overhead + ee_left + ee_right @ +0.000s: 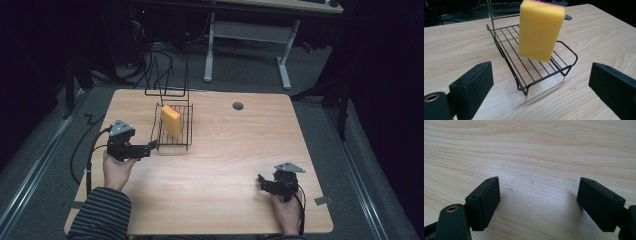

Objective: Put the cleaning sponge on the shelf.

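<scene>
Wooden table (pixel 225 150), one wire rack (pixel 175 131), one yellow sponge (pixel 172 120) (upright), left tool (pixel 539 82) and right tool (pixel 537 202) both spread.

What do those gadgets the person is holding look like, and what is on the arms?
Each hand-held gripper, left and right, is black with two blocky black jaws, a grey three-cornered plate on top and a trailing black cable. A brass-coloured ring shows near the jaw base in both gripper views. The left arm wears a dark striped sleeve.

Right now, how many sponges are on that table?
1. The yellow sponge stands upright in the black wire rack, near the left gripper. Nothing seems hidden.
</scene>
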`<action>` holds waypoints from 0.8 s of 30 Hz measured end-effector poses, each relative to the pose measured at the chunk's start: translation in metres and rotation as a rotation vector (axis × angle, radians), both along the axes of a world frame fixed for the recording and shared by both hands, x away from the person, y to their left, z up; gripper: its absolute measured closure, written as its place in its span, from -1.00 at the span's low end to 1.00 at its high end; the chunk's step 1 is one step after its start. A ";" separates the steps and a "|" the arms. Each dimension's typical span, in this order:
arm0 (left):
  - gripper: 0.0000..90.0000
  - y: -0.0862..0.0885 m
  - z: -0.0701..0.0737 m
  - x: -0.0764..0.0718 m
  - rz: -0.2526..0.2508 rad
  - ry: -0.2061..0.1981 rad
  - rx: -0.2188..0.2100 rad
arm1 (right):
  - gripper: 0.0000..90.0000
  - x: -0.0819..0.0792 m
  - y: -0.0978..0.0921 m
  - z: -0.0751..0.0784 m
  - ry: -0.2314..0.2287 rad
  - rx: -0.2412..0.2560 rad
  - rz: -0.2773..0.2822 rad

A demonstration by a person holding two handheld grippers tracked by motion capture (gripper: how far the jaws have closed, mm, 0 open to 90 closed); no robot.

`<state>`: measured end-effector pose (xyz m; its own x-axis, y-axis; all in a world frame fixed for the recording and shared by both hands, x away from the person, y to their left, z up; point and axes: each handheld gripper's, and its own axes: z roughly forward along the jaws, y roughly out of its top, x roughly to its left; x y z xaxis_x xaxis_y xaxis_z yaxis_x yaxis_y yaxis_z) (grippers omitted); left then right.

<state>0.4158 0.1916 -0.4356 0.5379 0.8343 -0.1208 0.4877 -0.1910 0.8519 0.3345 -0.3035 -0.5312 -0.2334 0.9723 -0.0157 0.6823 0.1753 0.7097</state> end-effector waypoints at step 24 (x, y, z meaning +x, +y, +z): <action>-0.82 0.015 -0.013 -0.021 0.017 0.015 -0.018 | -0.58 0.000 0.000 0.000 -0.001 -0.001 0.001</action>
